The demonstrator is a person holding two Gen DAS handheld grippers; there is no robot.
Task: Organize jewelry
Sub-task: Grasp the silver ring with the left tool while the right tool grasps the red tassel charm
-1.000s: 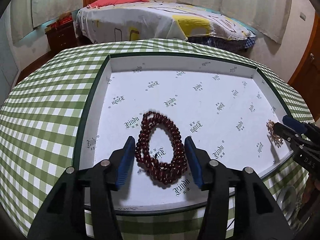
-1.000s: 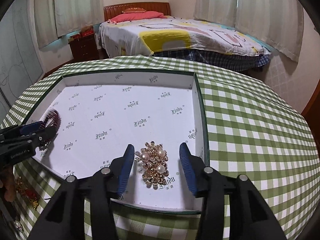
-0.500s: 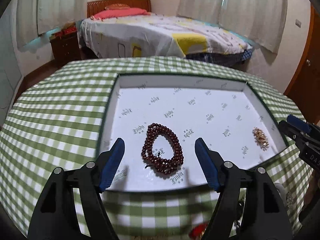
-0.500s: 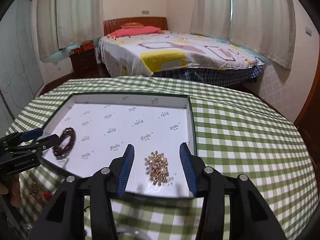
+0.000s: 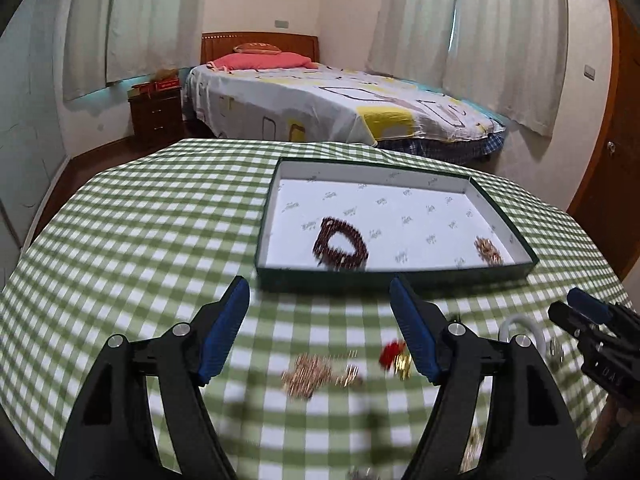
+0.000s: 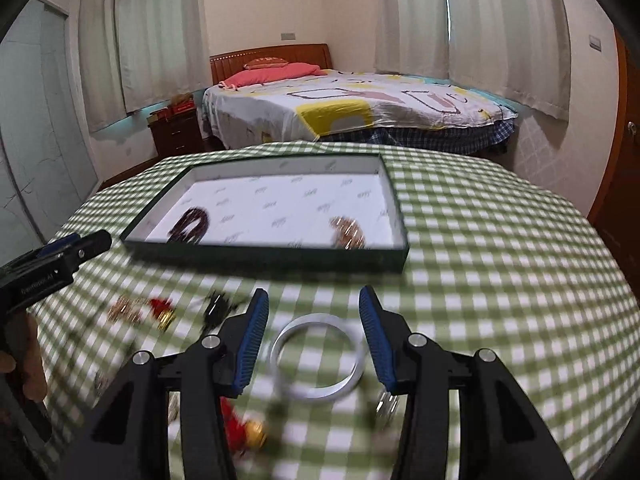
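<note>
Left hand-held gripper (image 5: 319, 330) wide open, empty, hovering over a blurred gold piece (image 5: 310, 374) on the surface. Right hand-held gripper (image 6: 314, 338) likewise spread, straddling a white bangle (image 6: 318, 360): likely next picks. Ahead, tray (image 6: 264, 254) holds beaded bracelet (image 5: 340, 242) and gold brooch (image 6: 347, 233), well apart.

Your left gripper (image 5: 319, 312) is wide open above the checked cloth (image 5: 140, 232). A blurry gold piece (image 5: 310, 374) lies between its fingers. The red beads (image 5: 340, 243) sit in the box (image 5: 400, 274).
</note>
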